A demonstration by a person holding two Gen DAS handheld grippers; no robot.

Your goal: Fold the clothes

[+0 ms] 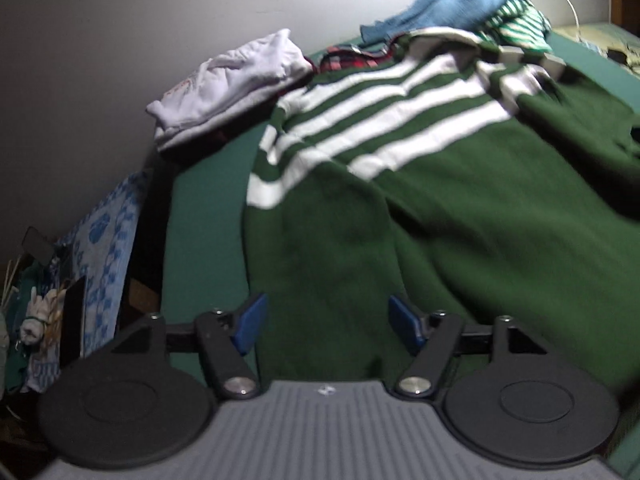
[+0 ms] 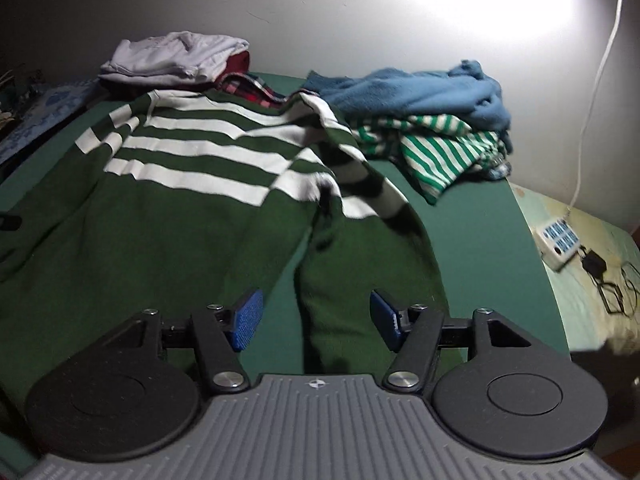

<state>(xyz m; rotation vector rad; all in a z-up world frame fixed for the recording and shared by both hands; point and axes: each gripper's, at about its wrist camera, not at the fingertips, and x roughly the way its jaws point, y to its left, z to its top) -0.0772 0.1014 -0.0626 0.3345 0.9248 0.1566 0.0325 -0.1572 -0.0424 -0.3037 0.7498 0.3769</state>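
Observation:
A dark green sweater with white chest stripes lies spread on the green table, hem toward me. In the left wrist view my left gripper hovers open over the sweater's near left hem, blue pads apart with nothing between them. In the right wrist view my right gripper stands open above the near end of the sweater's right sleeve, which runs down toward me. The pads do not press on the cloth.
A folded white garment sits on a red plaid one at the back left. A blue sweater and a green-striped top are piled at the back right. A power strip and cables lie right of the table edge.

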